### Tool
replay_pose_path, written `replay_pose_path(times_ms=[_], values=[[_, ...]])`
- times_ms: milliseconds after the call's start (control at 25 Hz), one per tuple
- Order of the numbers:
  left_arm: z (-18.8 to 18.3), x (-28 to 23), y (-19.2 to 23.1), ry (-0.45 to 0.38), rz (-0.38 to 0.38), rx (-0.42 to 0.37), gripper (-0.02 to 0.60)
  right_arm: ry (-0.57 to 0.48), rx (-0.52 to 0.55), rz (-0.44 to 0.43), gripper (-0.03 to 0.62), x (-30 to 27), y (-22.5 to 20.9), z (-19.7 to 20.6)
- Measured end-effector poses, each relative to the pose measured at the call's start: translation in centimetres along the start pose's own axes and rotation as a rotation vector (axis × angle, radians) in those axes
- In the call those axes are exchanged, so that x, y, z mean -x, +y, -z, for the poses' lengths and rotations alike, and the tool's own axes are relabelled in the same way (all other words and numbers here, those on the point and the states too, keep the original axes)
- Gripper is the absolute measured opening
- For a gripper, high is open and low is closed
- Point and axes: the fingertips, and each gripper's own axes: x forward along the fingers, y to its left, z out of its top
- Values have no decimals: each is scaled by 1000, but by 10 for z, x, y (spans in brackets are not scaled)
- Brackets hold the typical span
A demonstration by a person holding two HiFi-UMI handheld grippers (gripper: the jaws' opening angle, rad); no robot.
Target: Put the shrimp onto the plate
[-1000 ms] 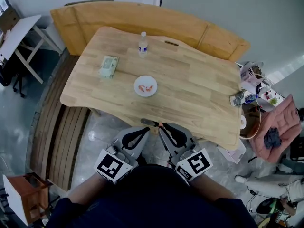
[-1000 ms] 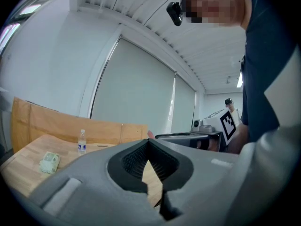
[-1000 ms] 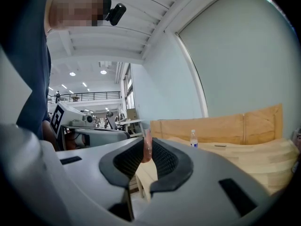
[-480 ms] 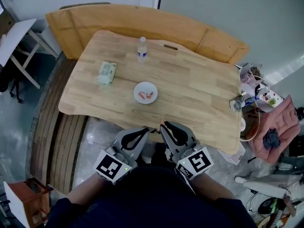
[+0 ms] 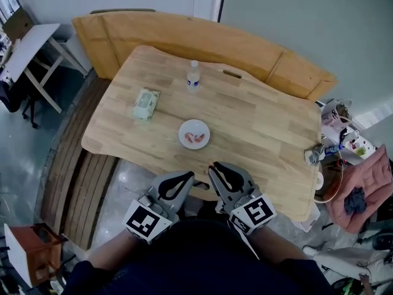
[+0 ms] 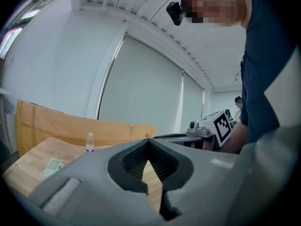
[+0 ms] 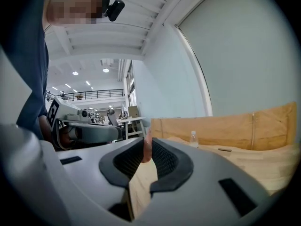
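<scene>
Currently, my right gripper (image 7: 147,146) is clamped on a shrimp (image 7: 147,152): the pinkish piece sits upright between the ribbed pads at the jaw tips. In the head view this gripper (image 5: 212,165) is held close to my body, with its tips at the near edge of the worktop (image 5: 264,128).

My left gripper (image 6: 148,142) has its jaws together at the tips, with nothing between them. In the head view it (image 5: 188,176) lies just beside the right gripper, short of the worktop edge and above the floor. Each gripper carries its marker cube on the end nearest me.

The plate (image 5: 183,128) is white and round. It rests on the worktop ahead of both grippers, apart from them. Other shrimp (image 5: 196,138) already lie in it; their number cannot be told.

Further items on the worktop:
- A water bottle (image 5: 193,77) stands upright beyond the plate, toward the far edge.
- A green packet (image 5: 146,103) lies flat to the left of the plate, well apart from it.

A wooden bench (image 5: 184,32) runs along the far side of the worktop
</scene>
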Motion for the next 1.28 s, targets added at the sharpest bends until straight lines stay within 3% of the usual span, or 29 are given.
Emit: replay_pose_path(times_ms=[600,1280], values=[[0,-27,26,10,-96,23,5,69,-37,-67,63,-58,-56,26],[6,-33,47,21,-191,53,5,225,-33,-69,63,-113,-115,96]])
